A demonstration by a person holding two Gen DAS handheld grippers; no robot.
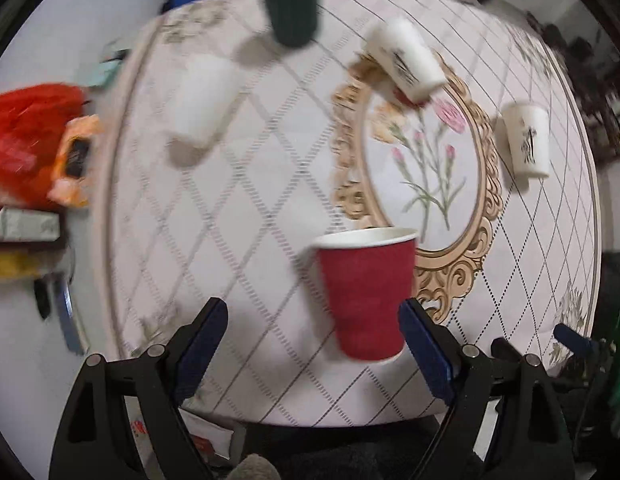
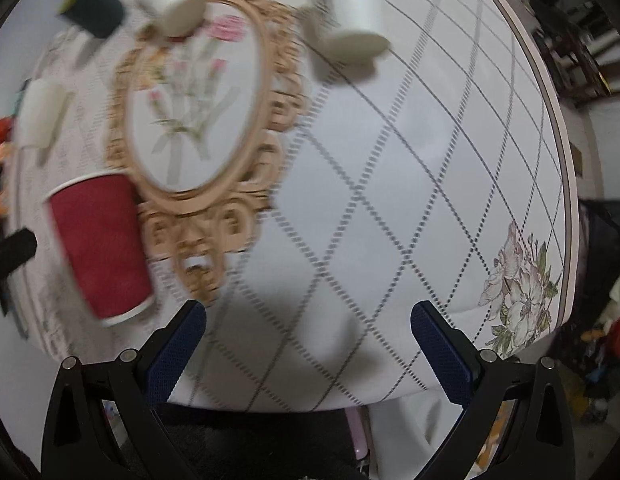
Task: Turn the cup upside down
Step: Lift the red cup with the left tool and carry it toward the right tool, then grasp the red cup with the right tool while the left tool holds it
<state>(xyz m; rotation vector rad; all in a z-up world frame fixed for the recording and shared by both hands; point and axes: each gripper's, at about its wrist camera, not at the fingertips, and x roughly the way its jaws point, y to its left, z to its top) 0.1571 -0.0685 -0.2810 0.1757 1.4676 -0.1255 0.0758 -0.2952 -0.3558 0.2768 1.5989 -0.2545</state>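
A red paper cup [image 1: 366, 292] stands upright, mouth up, on the round table [image 1: 237, 208] near its front edge. My left gripper [image 1: 310, 336] is open, and the cup's base sits just inside its right finger [image 1: 424, 348]. In the right wrist view the red cup [image 2: 99, 246] is at the left. My right gripper [image 2: 307, 344] is open and empty over the table's front edge, to the right of the cup. The left gripper's tip [image 2: 11, 248] shows at the left edge of that view.
Three white cups [image 1: 406, 60] [image 1: 528, 140] [image 1: 203, 98] and a dark green cup with a yellow rim [image 1: 291, 4] stand further back on the table. A red bag [image 1: 25, 140] and boxes lie off the table's left side. Both views are motion-blurred.
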